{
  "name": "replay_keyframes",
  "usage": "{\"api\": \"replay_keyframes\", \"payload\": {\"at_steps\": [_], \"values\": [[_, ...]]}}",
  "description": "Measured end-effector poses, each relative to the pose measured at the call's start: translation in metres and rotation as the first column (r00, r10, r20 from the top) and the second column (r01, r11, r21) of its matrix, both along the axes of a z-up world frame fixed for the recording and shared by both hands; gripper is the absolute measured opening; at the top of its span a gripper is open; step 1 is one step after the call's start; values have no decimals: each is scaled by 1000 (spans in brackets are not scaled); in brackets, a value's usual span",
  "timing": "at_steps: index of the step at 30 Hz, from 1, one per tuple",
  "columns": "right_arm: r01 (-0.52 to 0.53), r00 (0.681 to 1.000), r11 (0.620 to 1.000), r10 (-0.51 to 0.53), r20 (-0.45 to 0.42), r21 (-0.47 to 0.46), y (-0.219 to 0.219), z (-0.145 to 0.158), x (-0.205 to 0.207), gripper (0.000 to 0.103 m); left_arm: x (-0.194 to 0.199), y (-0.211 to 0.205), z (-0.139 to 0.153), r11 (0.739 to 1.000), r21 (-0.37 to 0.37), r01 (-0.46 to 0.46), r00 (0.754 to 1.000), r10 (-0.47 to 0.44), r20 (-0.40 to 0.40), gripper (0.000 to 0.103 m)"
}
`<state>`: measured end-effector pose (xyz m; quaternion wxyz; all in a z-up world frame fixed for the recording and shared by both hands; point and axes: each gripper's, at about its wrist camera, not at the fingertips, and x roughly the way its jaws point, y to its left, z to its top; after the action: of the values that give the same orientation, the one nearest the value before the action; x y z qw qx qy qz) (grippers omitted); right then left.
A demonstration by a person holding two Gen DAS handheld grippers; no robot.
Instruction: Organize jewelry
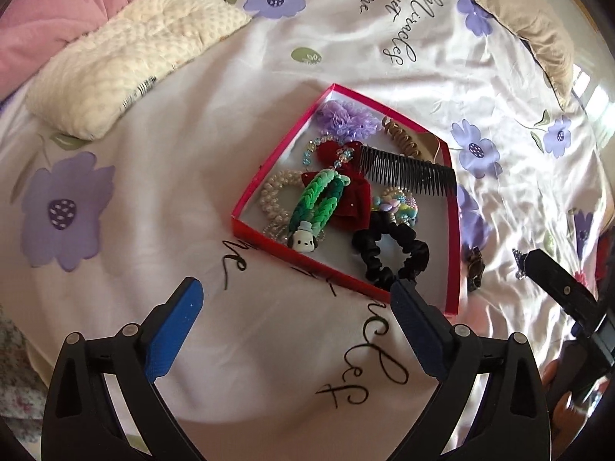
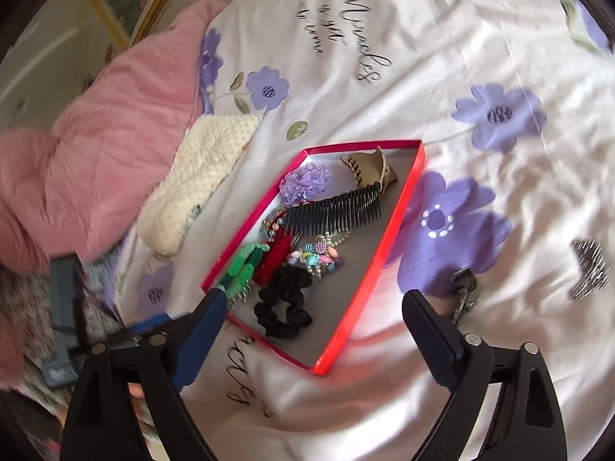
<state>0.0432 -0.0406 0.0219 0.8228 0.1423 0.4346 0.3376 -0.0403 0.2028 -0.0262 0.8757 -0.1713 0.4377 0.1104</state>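
A shallow red box (image 1: 269,161) (image 2: 399,207) lies on the bed and holds a black comb (image 1: 407,171) (image 2: 334,207), a black scrunchie (image 1: 392,253) (image 2: 284,307), a green woven band (image 1: 315,203) (image 2: 242,269), pearls (image 1: 275,196), a purple flower (image 1: 348,117) (image 2: 307,180) and a tan claw clip (image 2: 369,171). My left gripper (image 1: 298,294) is open and empty, just in front of the box. My right gripper (image 2: 313,307) is open and empty over the box's near corner. A small dark clip (image 1: 474,267) (image 2: 463,292) and a sparkly clip (image 2: 590,269) lie on the sheet right of the box.
The white floral sheet (image 1: 326,38) (image 2: 461,57) covers the bed. A cream fleece pillow (image 1: 127,61) (image 2: 196,176) and a pink blanket (image 1: 57,11) (image 2: 103,146) lie at the left. A beige pillow (image 1: 519,11) lies at the back right.
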Motion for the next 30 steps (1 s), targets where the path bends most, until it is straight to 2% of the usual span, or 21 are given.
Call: {"api": "replay_keyframes", "payload": {"at_steps": [4,11,13,16,19,23,30], "values": [[-31,997,995,38,72,-92,-1,15,-8,96,-9,-6,19,998,63,13,999,-15,29,99],[-45,983,988,70,167,-148,-13,45,-18,102,-22,-15,60,987,161,12,992,-33,124,103],[-41,977,983,77,200,-177,-13,52,-21,103,-20,-18,64,980,201,11,992,-36,122,103],[-45,970,978,91,225,-202,-10,54,-24,103,-15,-20,54,971,238,7,996,-29,89,103],[-63,974,974,107,200,-217,-2,42,-23,103,-11,-18,39,974,226,11,998,-26,64,103],[-82,976,968,127,178,-238,9,25,-25,103,-6,-16,21,969,247,1,1000,-7,25,103],[-114,979,953,156,133,-280,28,-2,-28,103,-4,-14,7,964,265,-8,1000,11,-7,103]]}}
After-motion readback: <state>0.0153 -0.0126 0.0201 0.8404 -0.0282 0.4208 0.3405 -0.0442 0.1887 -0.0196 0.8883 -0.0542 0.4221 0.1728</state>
